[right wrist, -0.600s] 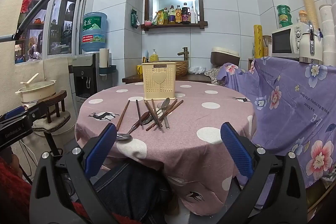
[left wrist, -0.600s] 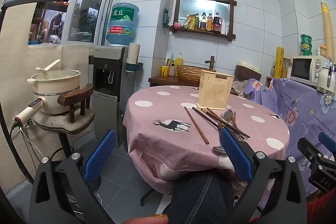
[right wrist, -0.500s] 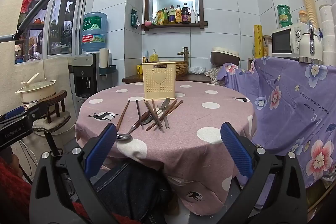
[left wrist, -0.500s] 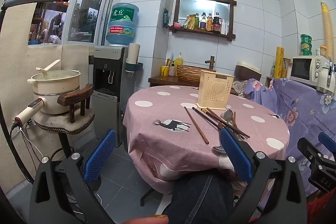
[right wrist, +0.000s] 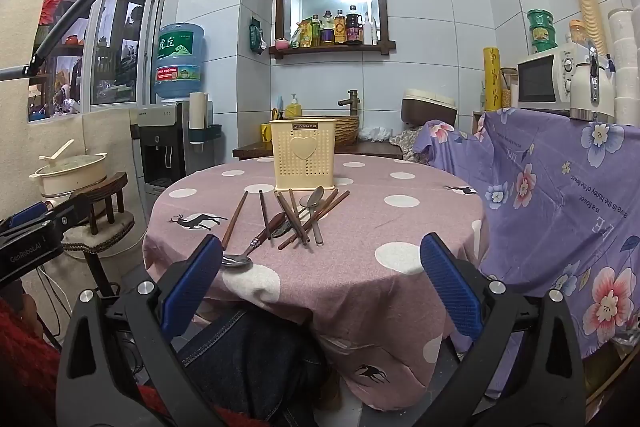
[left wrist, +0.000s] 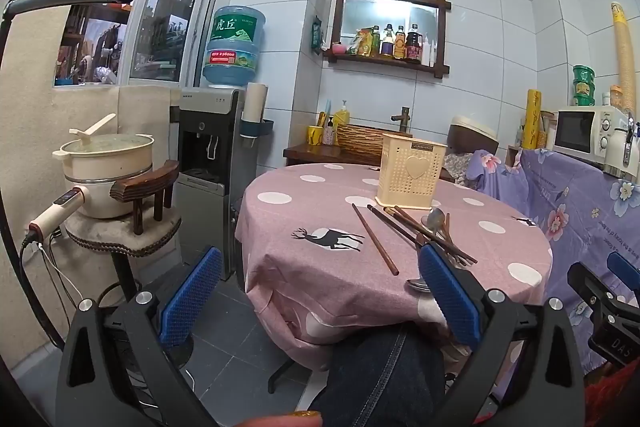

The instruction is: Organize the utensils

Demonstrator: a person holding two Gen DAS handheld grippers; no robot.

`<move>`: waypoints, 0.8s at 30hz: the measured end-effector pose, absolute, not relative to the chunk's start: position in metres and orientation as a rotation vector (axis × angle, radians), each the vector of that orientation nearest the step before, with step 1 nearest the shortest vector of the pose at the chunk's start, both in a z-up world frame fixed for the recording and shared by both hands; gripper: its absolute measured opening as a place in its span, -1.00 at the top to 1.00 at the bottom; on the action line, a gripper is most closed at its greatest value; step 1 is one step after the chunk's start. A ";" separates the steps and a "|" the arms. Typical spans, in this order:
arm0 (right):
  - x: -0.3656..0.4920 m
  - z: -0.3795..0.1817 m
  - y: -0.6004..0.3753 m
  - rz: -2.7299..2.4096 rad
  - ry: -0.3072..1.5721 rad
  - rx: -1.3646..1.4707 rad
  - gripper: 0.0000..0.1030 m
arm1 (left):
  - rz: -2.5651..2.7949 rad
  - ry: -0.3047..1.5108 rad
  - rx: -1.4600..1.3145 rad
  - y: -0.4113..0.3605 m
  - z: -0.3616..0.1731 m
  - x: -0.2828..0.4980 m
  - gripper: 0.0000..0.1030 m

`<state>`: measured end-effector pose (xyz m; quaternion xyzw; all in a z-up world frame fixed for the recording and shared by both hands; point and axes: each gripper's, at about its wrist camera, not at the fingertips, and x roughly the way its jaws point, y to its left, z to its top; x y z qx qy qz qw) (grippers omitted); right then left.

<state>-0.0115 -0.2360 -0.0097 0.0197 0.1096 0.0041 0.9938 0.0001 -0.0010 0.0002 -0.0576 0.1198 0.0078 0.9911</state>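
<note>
Utensils lie loose on the round table (right wrist: pixel 400 291), which wears a pink cloth with white dots and deer prints. I sit at its near edge, my denim-clad knee (left wrist: pixel 384 379) under the overhang. My left gripper (left wrist: pixel 320 291) hangs off the table's left side with its blue pads spread wide and nothing between them. My right gripper (right wrist: pixel 320 279) faces the table head-on, jaws just as wide, also empty.

Toward the far side of the table stands the cream utensil holder (right wrist: pixel 303 155), perforated, with a heart on its front, upright. Just in front of it lies the scatter: dark wooden chopsticks (right wrist: pixel 298 217) crossed over one another, a single chopstick (right wrist: pixel 235 215) lying apart to the left, a metal spoon (right wrist: pixel 314 205) among the crossed sticks, and a wooden-handled spoon (right wrist: pixel 250 247) with its bowl nearest me, close to my right gripper's left pad.

Behind the table sit a water dispenser (left wrist: pixel 212 163) carrying a blue bottle, a wall shelf of bottles (right wrist: pixel 332 31), and a microwave (right wrist: pixel 548 79) above a flowered purple cloth (right wrist: pixel 560 207).
</note>
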 end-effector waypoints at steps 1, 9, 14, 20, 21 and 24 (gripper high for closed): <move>-0.011 -0.010 -0.236 0.008 0.220 0.040 -0.90 | 0.015 0.241 -0.116 -0.001 0.000 0.000 -0.90; -0.012 -0.009 -0.236 0.008 0.218 0.039 -0.90 | 0.014 0.243 -0.118 0.000 0.000 0.000 -0.90; -0.012 -0.010 -0.236 0.009 0.218 0.039 -0.90 | 0.014 0.243 -0.117 0.000 0.000 0.000 -0.90; -0.012 -0.009 -0.236 0.009 0.218 0.039 -0.90 | 0.013 0.243 -0.117 0.000 0.000 0.000 -0.90; -0.012 -0.009 -0.236 0.009 0.218 0.039 -0.90 | 0.013 0.243 -0.117 0.000 0.000 0.000 -0.90; -0.012 -0.009 -0.236 0.008 0.217 0.039 -0.90 | 0.014 0.243 -0.117 0.000 0.000 0.000 -0.90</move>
